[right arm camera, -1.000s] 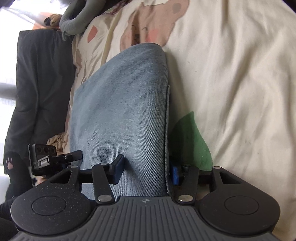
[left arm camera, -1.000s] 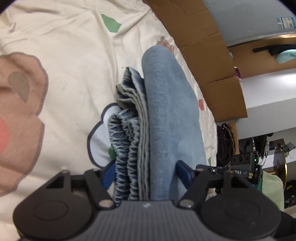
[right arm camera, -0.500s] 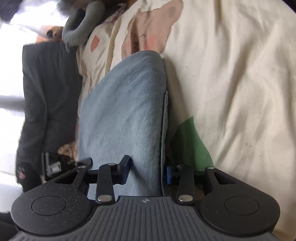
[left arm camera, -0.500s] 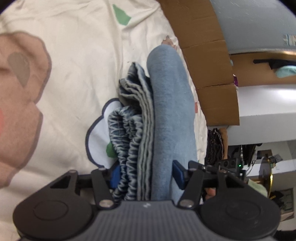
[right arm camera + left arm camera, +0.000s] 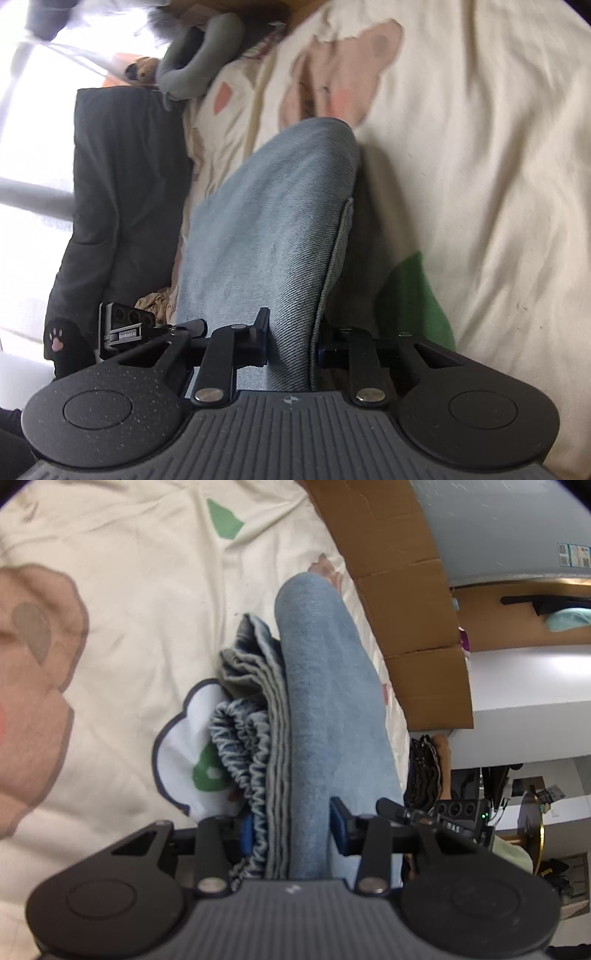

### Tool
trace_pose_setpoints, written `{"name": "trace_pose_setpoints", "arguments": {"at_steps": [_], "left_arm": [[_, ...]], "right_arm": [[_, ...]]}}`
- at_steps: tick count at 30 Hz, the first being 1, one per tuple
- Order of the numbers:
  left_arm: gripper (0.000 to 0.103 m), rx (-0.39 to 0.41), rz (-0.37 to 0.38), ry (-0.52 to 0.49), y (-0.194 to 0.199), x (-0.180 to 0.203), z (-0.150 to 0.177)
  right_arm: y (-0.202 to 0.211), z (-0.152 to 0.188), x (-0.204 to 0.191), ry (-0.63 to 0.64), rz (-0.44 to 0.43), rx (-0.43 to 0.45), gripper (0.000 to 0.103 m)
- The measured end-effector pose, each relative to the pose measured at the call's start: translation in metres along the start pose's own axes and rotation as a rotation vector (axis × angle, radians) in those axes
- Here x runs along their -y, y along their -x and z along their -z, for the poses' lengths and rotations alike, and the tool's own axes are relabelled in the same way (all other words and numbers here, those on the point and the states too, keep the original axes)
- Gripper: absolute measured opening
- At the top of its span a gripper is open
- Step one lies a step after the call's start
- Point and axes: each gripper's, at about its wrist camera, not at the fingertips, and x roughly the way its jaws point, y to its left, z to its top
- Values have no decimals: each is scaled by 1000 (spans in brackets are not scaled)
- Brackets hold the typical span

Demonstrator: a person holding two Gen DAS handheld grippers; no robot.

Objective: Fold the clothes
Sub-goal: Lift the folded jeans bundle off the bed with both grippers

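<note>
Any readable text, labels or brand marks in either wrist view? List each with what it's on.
"DAS": partial lettering on the black device beside the folded jeans.
Label on the same device in the right wrist view: too blurred to read.
Stickers on the grey wall: too small to read.

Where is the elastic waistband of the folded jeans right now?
In the left wrist view, the elastic waistband sits on the folded jeans' left edge, over the cloud print on the cream bedsheet.
</note>
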Motion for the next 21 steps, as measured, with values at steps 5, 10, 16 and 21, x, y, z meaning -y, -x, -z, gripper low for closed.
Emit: {"name": "trace_pose_setpoints", "arguments": {"at_steps": [5,10,16,21], "left_arm": [[41,11,-13,-18,5,16,2],[41,14,-30,-35,12,32,-2],[40,22,-41,-79,19,76,-16],[40,28,-34,-147,35,132,-30]], "right_arm": [[9,2,-10,34,1,6,22],[21,-1,-23,45,8,32,22],[45,-15,-53,39,35,84,22],[81,-28,-98,43,46,148,22]]}}
